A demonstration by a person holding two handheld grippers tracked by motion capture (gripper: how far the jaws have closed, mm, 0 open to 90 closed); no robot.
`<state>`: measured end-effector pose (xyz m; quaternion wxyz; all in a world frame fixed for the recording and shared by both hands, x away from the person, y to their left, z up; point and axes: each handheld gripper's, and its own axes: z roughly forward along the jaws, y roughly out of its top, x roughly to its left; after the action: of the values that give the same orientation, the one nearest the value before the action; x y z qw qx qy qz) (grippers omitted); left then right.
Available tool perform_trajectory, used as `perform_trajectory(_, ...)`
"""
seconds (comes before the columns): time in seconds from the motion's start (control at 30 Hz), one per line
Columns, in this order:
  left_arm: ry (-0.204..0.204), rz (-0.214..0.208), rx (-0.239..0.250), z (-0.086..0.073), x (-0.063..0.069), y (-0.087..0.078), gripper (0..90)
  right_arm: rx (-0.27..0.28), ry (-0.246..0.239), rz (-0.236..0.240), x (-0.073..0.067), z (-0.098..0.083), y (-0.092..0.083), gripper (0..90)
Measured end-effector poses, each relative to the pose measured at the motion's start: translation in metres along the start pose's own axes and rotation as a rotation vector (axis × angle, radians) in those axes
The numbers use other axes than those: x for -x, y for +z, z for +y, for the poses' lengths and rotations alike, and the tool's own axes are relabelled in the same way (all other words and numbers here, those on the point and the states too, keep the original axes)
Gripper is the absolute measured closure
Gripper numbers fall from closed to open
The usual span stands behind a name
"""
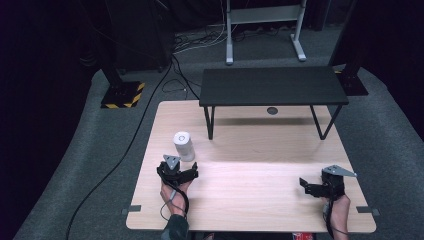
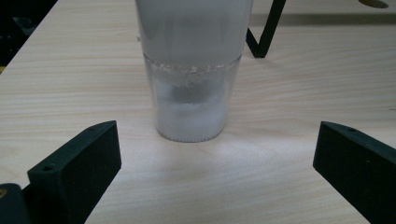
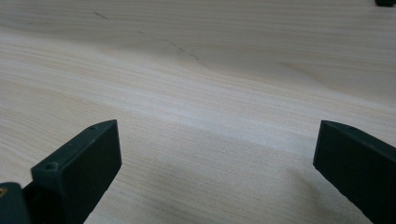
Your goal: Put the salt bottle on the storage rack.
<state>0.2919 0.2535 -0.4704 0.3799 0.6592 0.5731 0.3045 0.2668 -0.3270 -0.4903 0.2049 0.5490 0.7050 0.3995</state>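
Observation:
A white cylindrical container stands upright on the left half of the light wooden table. In the left gripper view the container has a frosted upper body and a clear lower part holding white grains. My left gripper sits just in front of it, open, with the container beyond the jaw tips and untouched. In its own view the left gripper has its jaws spread wide. My right gripper rests low near the table's right front, open and with nothing in it. Bare wood lies ahead of the right gripper.
A low black shelf on thin legs stands across the far part of the table; one leg shows behind the container. On the carpet to the left are cables and a stand base with yellow-black stripes.

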Motion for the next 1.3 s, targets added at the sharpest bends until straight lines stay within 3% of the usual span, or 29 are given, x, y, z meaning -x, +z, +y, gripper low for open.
perform_trajectory(0.5, 0.024, 0.009, -0.004, 0.018, 0.005, 0.033, 0.0, -0.008, -0.009, -0.011, -0.003, 0.001, 0.001, 0.0)
perform_trajectory(0.97, 0.015, 0.068, 0.024, 0.031, 0.01, 0.064, 0.1, -0.021, -0.019, -0.025, -0.007, 0.003, 0.001, 0.0)
perform_trajectory(1.0, 0.007, 0.066, 0.026, 0.031, 0.009, 0.066, 1.5, -0.021, -0.019, -0.026, -0.007, 0.003, 0.001, 0.0)
perform_trajectory(1.03, 0.004, 0.07, 0.033, 0.029, 0.008, 0.068, 9.0, -0.021, -0.018, -0.026, -0.007, 0.003, 0.001, 0.0)
perform_trajectory(1.07, -0.008, 0.076, 0.055, 0.025, 0.007, 0.068, 22.5, -0.021, -0.018, -0.026, -0.007, 0.003, 0.001, 0.0)
perform_trajectory(1.1, -0.002, 0.092, 0.052, 0.026, 0.01, 0.068, 27.1, -0.023, -0.018, -0.027, -0.007, 0.003, 0.001, 0.0)
perform_trajectory(1.3, -0.007, 0.092, 0.051, 0.025, 0.01, 0.066, 27.5, -0.024, -0.019, -0.029, -0.007, 0.004, 0.001, 0.0)
